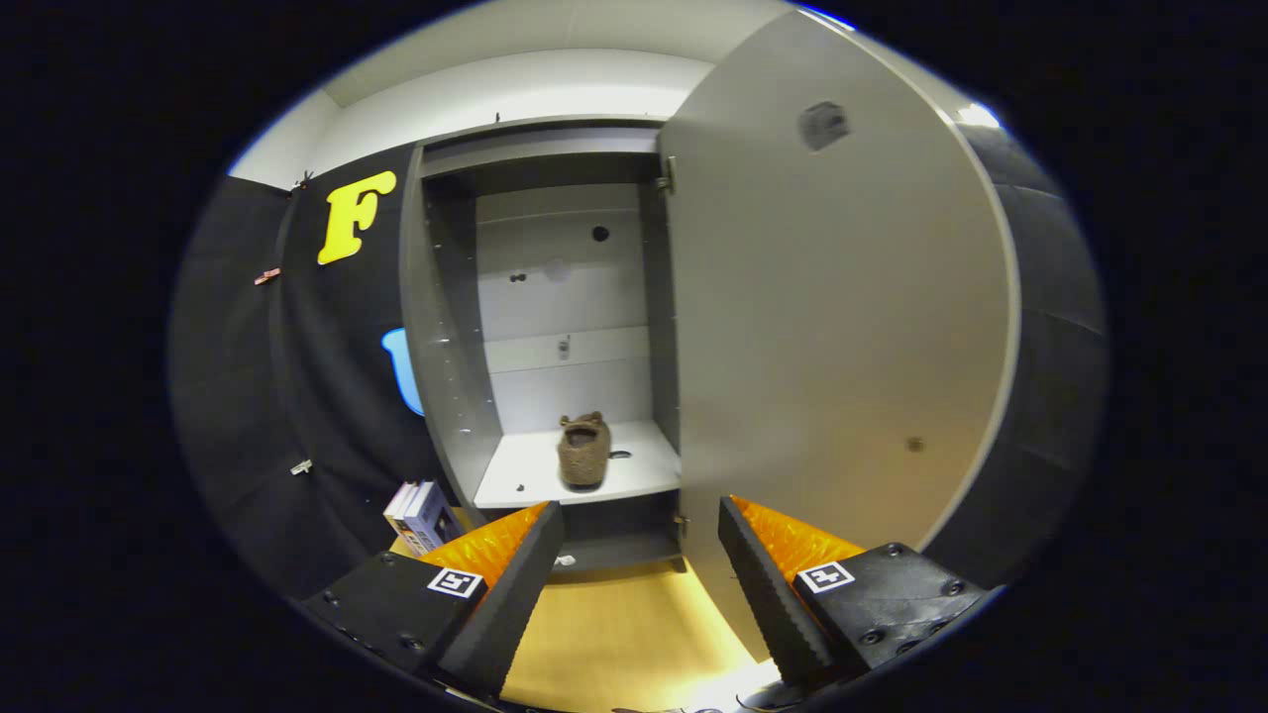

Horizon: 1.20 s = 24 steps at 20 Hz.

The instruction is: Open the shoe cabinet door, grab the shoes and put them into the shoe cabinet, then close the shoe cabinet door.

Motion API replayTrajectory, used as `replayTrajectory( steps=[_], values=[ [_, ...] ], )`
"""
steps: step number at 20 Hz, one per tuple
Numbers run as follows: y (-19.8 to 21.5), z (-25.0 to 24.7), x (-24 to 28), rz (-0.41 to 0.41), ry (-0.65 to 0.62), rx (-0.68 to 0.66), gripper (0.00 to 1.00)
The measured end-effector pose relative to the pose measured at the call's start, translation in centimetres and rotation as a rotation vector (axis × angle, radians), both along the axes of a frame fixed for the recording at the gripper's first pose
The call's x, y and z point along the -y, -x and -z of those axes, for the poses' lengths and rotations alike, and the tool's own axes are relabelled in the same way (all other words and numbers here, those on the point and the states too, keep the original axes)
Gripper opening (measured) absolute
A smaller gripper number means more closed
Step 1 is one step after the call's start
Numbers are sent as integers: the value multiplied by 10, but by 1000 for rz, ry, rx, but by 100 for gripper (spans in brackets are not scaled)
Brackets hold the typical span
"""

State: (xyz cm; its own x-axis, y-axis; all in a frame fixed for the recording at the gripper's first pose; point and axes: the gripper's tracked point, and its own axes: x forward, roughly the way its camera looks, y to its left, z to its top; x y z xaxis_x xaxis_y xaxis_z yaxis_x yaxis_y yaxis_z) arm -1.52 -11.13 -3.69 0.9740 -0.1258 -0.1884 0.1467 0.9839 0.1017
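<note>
A grey shoe cabinet [441, 396] stands ahead with its door [832, 337] swung open to the right. On its white shelf [530, 475] rests a brown fuzzy shoe [582, 451], toe pointing toward me. My gripper [639, 520] is open, its fingers spread wide with nothing between them. The left fingertip [540, 525] sits below the shelf's front edge. The right fingertip [738, 525] stands in front of the door's lower part; whether it touches the door I cannot tell. The shoe lies beyond the fingers, apart from them.
A few books [421, 515] stand on the wooden floor [624, 634] left of the cabinet's base. The black booth wall [287, 396] runs along the left side. The open door blocks the right side.
</note>
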Motion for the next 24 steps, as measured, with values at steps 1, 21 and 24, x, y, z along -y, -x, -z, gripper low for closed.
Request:
replayTrajectory(
  steps=[1,21,24],
  values=[
    [10,-4,11,15,-11,7,100],
    [25,17,199,-45,-63,-27,98],
    [8,19,200,-106,-60,-28,99]
  ],
)
